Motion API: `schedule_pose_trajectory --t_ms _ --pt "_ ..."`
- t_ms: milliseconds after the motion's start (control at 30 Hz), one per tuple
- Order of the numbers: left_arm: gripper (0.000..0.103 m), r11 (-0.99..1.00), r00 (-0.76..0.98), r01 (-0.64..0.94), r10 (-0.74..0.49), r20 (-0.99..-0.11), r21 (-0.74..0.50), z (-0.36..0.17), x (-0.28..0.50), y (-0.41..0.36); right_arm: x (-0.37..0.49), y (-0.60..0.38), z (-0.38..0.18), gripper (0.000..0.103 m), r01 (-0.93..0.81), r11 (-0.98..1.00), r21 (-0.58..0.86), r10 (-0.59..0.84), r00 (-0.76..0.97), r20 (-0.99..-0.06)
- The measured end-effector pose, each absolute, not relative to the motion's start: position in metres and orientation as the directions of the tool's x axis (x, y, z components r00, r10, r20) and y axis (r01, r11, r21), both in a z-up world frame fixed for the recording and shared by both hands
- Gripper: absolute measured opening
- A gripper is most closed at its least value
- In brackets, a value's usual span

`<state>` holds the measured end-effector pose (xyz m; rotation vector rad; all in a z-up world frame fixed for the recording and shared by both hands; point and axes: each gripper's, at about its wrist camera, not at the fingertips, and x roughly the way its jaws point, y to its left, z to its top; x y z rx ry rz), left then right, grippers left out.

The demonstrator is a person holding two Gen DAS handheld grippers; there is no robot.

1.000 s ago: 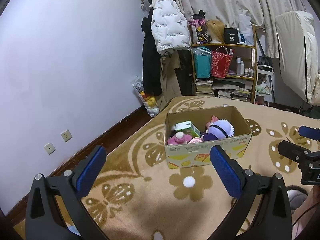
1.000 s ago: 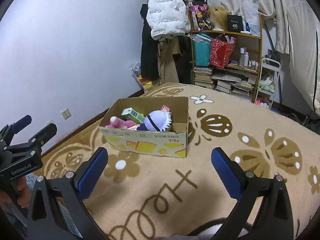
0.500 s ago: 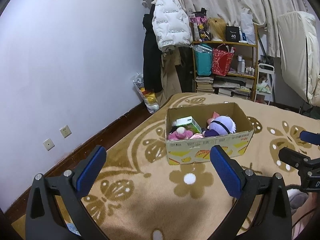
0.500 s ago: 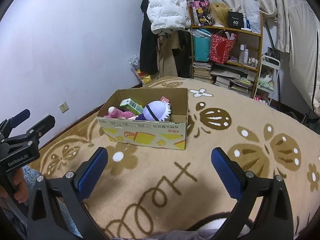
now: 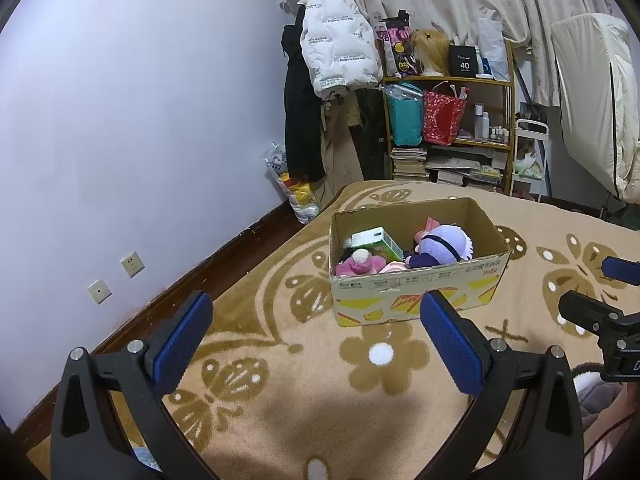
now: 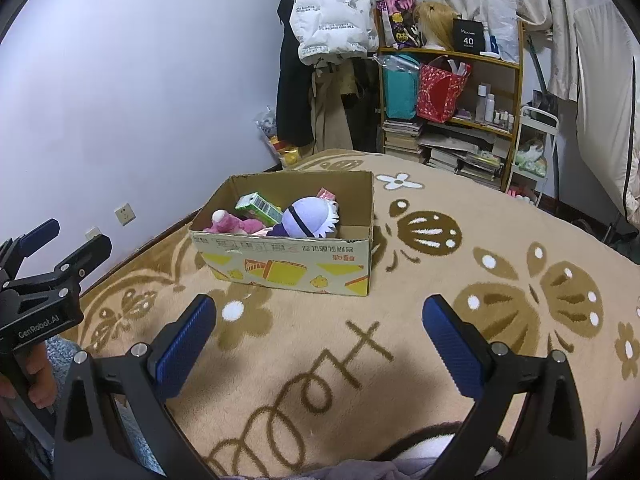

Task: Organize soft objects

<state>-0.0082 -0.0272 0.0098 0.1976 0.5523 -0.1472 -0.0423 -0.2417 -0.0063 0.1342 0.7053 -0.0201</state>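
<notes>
Here both grippers hover over the rug [image 5: 280, 420], each spread wide with nothing between its blue pads. The left gripper [image 5: 316, 344] and the right gripper [image 6: 320, 344] both face the box [image 5: 416, 296], which sits on the rug toward its far edge, near the wall-side border.

Only the left view shows the box's inner floor from above its short left end; the right view shows more of its printed long side [image 6: 288, 264] and the person's hand [image 6: 38, 376] on the left gripper's handle. The left view catches the right gripper's tips at its right edge.

The box's long axis runs roughly along the rug's far edge. Inside, the purple doll [image 6: 310, 218] lies with its head toward the right end, beside a pink plush [image 6: 232, 224] and a green carton [image 6: 258, 208] tilted against the back wall.
</notes>
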Motion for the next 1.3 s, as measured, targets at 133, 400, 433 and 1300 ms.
schedule_pose_trajectory --t_ms 133,400,433,1300 --pt "0.102 0.969 0.837 0.199 -0.091 -0.54 0.147 0.0076 -0.0057 -0.0266 -0.0421 -0.2408 -0.0065 0.103 0.061 0.991 0.115 0.028 0.765 -0.643" --pt "0.102 0.967 0.832 0.2 -0.083 -0.548 0.157 0.005 -0.0042 -0.0269 -0.0416 -0.2395 -0.0071 0.103 0.062 0.992 0.112 0.025 0.766 -0.642" --pt "0.102 0.966 0.832 0.201 -0.082 -0.549 0.16 0.0044 -0.0043 -0.0273 -0.0415 -0.2392 -0.0074 0.103 0.061 0.992 0.111 0.025 0.766 -0.642" --pt "0.103 0.959 0.825 0.223 -0.088 -0.559 0.177 0.0009 -0.007 -0.0324 -0.0409 -0.2395 -0.0076 0.103 0.064 0.992 0.111 0.022 0.768 -0.64"
